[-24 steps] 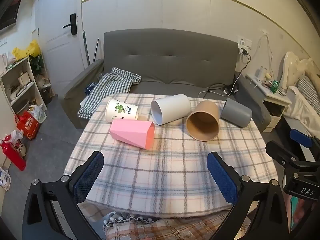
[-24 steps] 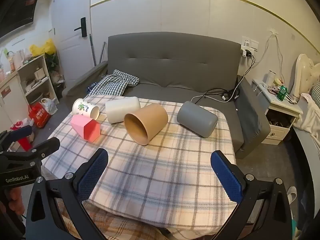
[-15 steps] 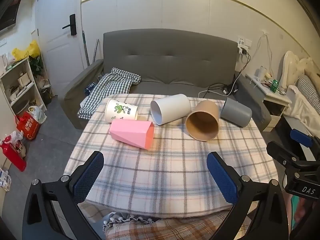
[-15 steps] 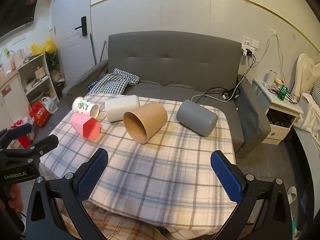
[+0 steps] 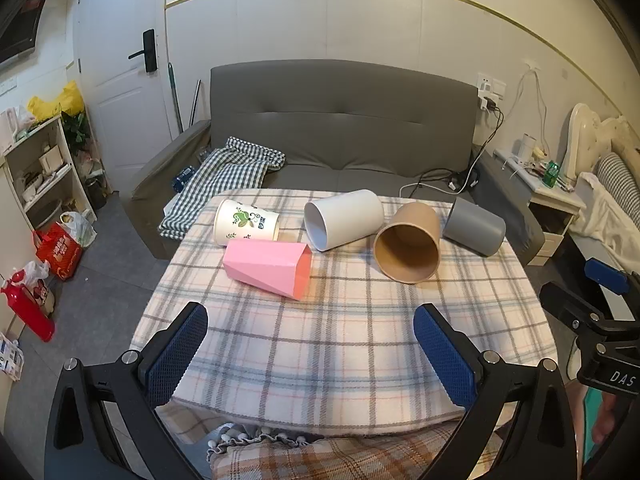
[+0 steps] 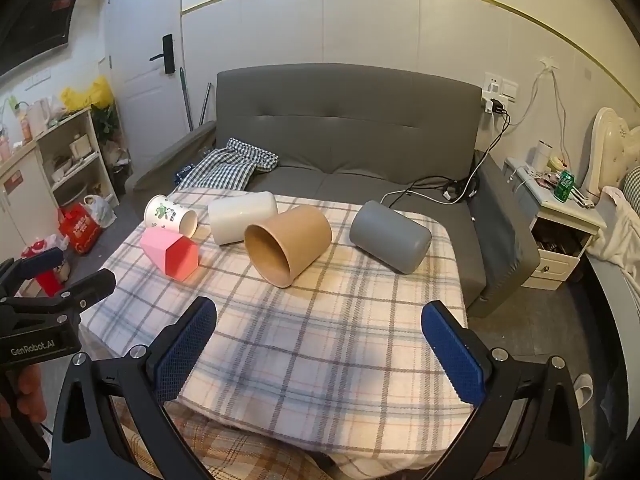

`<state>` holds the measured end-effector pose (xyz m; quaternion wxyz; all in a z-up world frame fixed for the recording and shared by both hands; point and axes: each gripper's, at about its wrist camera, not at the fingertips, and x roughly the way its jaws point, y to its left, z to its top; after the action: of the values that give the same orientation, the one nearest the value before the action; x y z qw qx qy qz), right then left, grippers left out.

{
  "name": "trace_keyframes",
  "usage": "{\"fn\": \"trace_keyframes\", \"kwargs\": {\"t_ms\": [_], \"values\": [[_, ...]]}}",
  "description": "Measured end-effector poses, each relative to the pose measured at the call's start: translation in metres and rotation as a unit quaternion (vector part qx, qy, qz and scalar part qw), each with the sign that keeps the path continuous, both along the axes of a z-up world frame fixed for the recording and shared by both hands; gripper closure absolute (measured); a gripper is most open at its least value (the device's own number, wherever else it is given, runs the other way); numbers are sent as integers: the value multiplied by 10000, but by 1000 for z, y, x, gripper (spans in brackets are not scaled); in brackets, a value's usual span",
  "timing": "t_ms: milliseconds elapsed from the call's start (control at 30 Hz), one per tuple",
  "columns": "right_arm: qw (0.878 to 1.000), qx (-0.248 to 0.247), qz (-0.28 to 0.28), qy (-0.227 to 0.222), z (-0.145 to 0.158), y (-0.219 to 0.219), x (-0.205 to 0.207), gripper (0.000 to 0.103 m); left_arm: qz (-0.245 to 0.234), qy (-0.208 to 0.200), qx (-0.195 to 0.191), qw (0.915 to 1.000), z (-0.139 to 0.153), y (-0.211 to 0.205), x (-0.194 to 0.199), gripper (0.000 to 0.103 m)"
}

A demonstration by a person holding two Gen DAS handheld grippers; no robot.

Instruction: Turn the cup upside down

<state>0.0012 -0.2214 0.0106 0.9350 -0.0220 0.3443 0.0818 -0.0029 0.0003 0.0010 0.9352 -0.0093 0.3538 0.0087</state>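
Five cups lie sideways on the counter (image 5: 344, 344). The brown paper cup (image 6: 288, 242) sits at 11 o'clock from the right hand-held gripper (image 6: 320, 356), mouth toward it; both grippers released, left hand-held gripper (image 5: 310, 354) farther.

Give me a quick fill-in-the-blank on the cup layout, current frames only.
1. ____ cups lie on their sides on the plaid tablecloth.
2. The cup nearest the left gripper is the ____ one.
3. The brown cup lies between the white cup and the ____ cup.
4. Both the left gripper and the right gripper hold ____.

Missing words: five; pink; grey; nothing
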Motion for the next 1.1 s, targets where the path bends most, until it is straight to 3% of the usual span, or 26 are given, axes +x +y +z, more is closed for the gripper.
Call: {"fn": "trace_keyframes", "kwargs": {"t_ms": [1100], "values": [[10000, -14, 51, 14, 5, 4, -3, 0, -37, -5, 15, 10000, 3, -3, -1, 0]]}}
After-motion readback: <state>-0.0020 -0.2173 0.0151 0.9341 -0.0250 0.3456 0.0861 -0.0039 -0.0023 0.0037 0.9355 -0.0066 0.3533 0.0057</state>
